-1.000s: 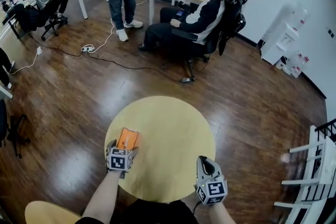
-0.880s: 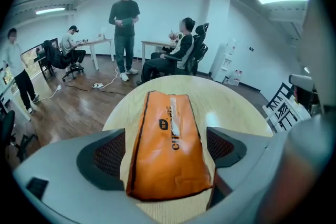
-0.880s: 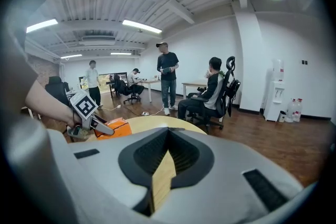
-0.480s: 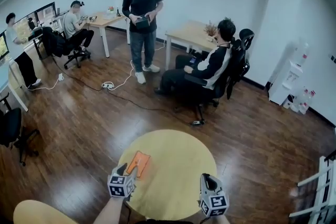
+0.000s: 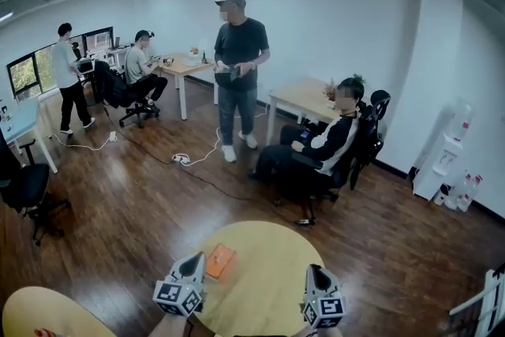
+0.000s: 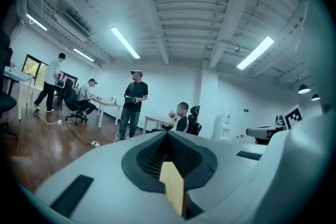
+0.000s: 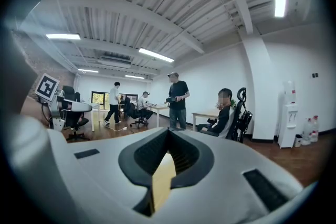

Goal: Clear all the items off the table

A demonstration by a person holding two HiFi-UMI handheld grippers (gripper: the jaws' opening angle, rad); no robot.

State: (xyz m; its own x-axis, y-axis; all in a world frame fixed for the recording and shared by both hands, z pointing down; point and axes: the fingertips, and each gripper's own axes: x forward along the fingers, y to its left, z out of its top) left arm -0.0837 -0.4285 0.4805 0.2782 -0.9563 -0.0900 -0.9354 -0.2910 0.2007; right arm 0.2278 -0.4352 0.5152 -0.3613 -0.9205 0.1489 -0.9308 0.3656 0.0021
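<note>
Your head camera looks forward over the office, with the round table (image 5: 268, 256) low and near; both gripper views sit close behind their own jaws, facing level; all three share the standing person (image 5: 239, 67) and the seated person (image 5: 335, 142).

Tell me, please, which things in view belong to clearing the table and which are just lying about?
Job:
round yellow table; orange packet lying on it; left tool, jaws just closed with nothing between them; right tool, shut and empty.

About:
wooden desk; black office chair; power strip on the floor; water dispenser.
</note>
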